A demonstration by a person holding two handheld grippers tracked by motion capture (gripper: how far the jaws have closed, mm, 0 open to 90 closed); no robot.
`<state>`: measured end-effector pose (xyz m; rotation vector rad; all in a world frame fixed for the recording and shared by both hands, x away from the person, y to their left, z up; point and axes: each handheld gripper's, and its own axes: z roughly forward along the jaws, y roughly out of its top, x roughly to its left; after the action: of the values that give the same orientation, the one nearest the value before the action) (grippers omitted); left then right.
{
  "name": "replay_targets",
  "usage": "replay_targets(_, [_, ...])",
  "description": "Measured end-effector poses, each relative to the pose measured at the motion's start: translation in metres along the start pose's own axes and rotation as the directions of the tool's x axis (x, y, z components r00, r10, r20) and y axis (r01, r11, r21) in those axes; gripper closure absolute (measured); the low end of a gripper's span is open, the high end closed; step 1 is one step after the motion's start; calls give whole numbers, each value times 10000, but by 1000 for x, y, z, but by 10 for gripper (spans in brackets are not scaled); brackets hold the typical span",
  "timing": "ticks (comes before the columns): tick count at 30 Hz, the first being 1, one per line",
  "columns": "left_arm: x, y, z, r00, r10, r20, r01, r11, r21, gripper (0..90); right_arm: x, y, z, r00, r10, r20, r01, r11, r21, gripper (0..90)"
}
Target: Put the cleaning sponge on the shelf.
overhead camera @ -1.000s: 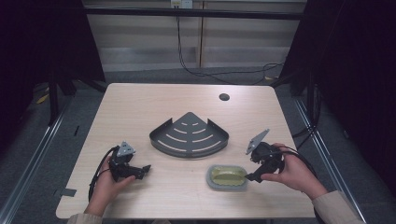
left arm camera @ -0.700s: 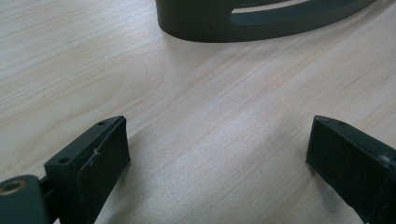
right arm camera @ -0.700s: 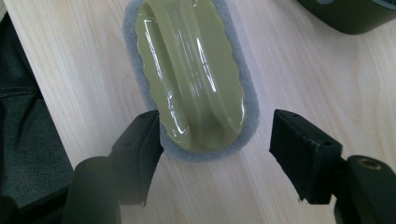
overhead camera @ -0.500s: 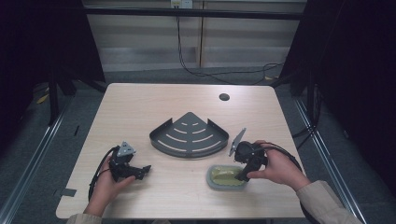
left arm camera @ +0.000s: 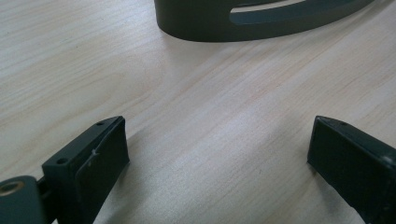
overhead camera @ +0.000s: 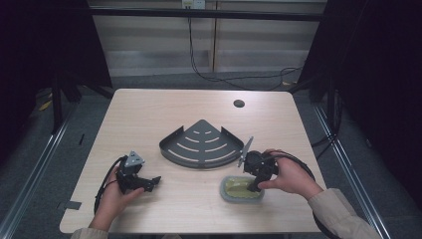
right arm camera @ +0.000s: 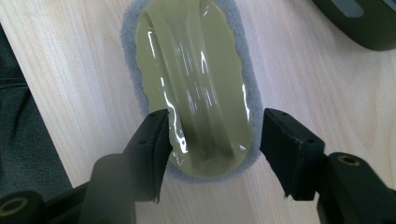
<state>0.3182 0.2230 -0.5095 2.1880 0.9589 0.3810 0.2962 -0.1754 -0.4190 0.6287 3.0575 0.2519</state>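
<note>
A scrubbing pad (overhead camera: 239, 189) with a glossy olive-yellow top (right arm camera: 196, 84) on a grey felt base lies flat near the table's front right. My right gripper (overhead camera: 254, 187) tilts down over its right end. It is open (right arm camera: 212, 123), one jaw on each side of the pad's near end, neither pressing it. My left gripper (overhead camera: 153, 183) rests low on the wood at the front left, open (left arm camera: 217, 140) with only bare table between its jaws. A dark fan-shaped slotted corner shelf (overhead camera: 201, 144) sits in the table's middle, its wall (left arm camera: 261, 18) ahead of the left gripper.
A round cable hole (overhead camera: 239, 103) lies at the table's back right. The shelf's rim (right arm camera: 364, 23) is close to the pad's far side. The table's front edge runs just beside the pad, with dark cloth (right arm camera: 18, 121) below it.
My right gripper has moved left from beside the pad to over it and tipped down, its jaws now astride the pad. The left gripper has stayed put.
</note>
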Motion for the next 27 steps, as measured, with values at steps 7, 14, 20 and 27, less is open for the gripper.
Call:
replay_targets(7, [0,0,0,10000,-8,29,8,10000,27,45,0,8,1,9998,-158,-83,160,9995,282,470])
replay_targets(14, [0,0,0,10000,-37,59,37,10000,36,43,2,15,5,9991,-405,-109,410,9978,515,499])
replay_targets(20, [0,0,0,10000,-43,62,43,10000,38,43,3,19,8,9987,-484,-144,493,9962,711,530])
replay_targets(27, [0,0,0,10000,-41,79,40,10000,31,43,2,22,9,9983,-546,-203,562,9944,899,609])
